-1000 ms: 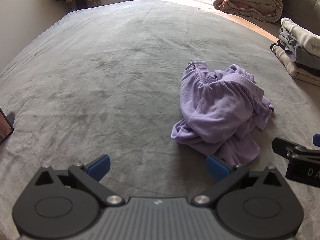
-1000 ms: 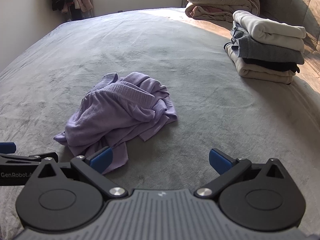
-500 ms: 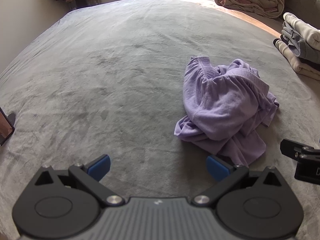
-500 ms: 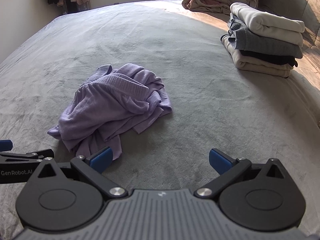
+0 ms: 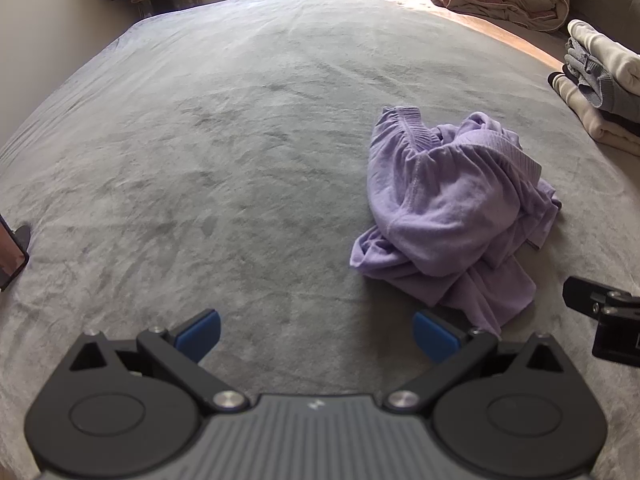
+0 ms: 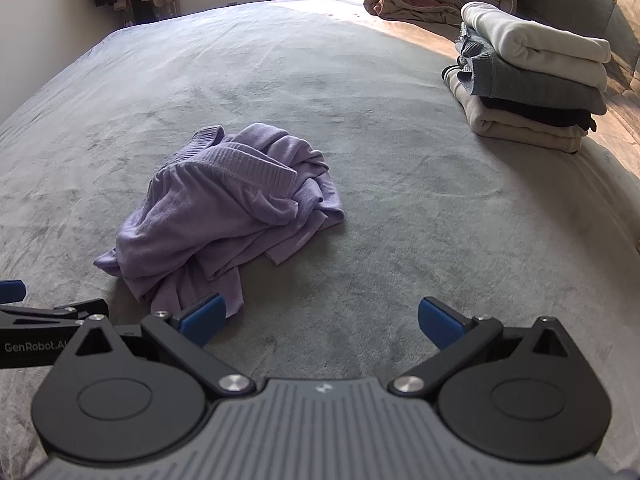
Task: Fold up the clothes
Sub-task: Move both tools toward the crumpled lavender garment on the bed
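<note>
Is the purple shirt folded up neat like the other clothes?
No, the purple shirt lies crumpled on the bed, unlike the folded stack.

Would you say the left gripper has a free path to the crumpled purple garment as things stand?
Probably yes. The left gripper is open, and the purple garment lies loose on the grey bedspread just ahead to its right, with nothing between them.

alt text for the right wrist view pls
A crumpled lilac garment lies on a grey bed cover, just ahead and left of the open right gripper. A stack of folded clothes sits far right, and the left gripper's tip shows at the left edge.
</note>
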`<state>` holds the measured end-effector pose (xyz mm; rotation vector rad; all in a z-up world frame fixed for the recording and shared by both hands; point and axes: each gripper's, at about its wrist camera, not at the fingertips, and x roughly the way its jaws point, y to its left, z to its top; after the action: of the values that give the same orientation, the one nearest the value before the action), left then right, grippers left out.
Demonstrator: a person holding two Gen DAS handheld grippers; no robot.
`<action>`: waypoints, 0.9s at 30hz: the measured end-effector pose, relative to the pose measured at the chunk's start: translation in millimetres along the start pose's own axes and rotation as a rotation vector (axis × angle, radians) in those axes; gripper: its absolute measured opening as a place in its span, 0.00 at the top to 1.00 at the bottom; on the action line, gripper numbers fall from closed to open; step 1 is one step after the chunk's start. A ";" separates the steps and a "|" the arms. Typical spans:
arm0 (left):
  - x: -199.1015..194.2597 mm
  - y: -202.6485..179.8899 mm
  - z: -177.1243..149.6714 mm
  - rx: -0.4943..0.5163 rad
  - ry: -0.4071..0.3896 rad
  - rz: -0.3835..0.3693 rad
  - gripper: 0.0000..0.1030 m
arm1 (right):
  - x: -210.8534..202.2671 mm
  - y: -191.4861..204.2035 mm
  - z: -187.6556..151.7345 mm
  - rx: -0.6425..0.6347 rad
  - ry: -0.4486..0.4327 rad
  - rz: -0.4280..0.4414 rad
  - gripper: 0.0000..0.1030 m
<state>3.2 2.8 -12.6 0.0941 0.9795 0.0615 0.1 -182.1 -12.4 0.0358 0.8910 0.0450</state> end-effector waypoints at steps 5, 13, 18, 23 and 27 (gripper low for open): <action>1.9 1.1 0.3 -0.003 0.004 0.003 0.00 | 0.9 0.3 -1.0 0.001 0.007 0.004 0.00; 7.4 1.6 1.5 0.004 0.019 0.007 0.00 | 3.6 1.0 -2.6 0.009 0.024 0.016 0.00; 14.4 4.8 4.6 -0.010 0.035 0.001 0.00 | 4.6 2.2 -3.5 0.009 0.031 0.022 0.00; 26.4 8.3 9.1 -0.019 0.043 -0.013 0.00 | 8.7 3.9 -4.3 0.006 0.039 0.023 0.00; 40.0 9.6 10.5 -0.007 0.069 -0.015 0.00 | 19.4 0.1 -4.4 0.019 0.073 0.019 0.00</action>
<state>34.1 15.5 -38.8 0.0787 1.0487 0.0544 8.9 -180.9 -30.2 0.0608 0.9637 0.0560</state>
